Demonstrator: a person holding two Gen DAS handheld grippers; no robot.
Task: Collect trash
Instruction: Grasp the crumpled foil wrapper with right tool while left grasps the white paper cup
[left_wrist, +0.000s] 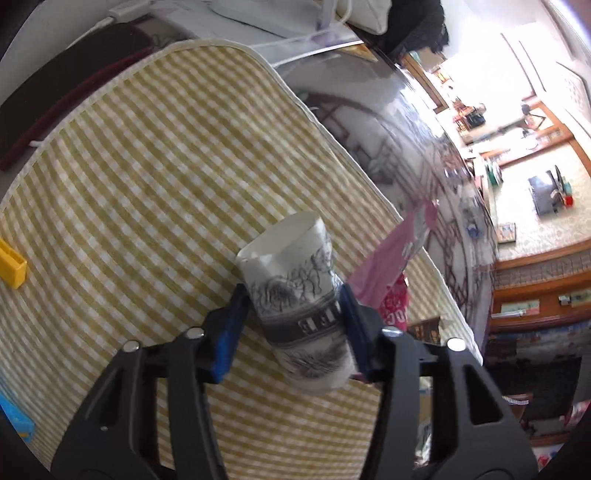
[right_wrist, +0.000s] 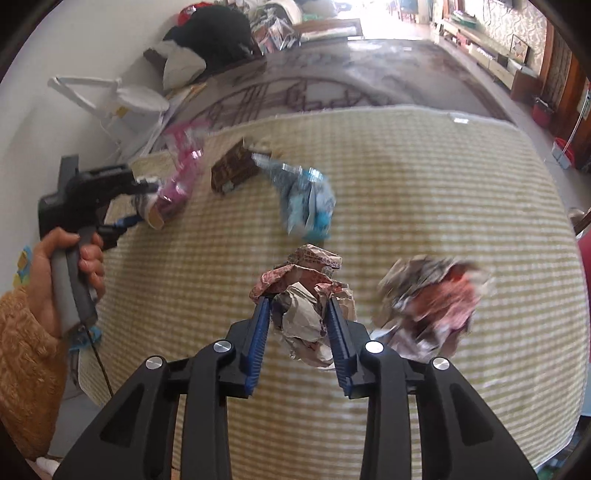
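A crushed white paper cup (left_wrist: 288, 258) with a grey print lies sideways between the blue pads of my left gripper (left_wrist: 293, 295), which is shut on it just above the yellow checked mat (left_wrist: 147, 166). The right wrist view shows that same left gripper (right_wrist: 146, 203) at the mat's left edge, held by a hand, with the cup (right_wrist: 157, 216) in it. My right gripper (right_wrist: 298, 301) is shut on a crumpled ball of printed paper (right_wrist: 306, 280) over the mat (right_wrist: 406, 184).
On the mat lie a second crumpled paper ball (right_wrist: 432, 299), a blue wrapper (right_wrist: 306, 206), a brown carton (right_wrist: 234, 170) and a pink plastic bag (right_wrist: 184, 162), near the cup. A yellow clip (left_wrist: 11, 266) sits at the mat's left edge. A white folding lamp (right_wrist: 122, 99) stands by the wall.
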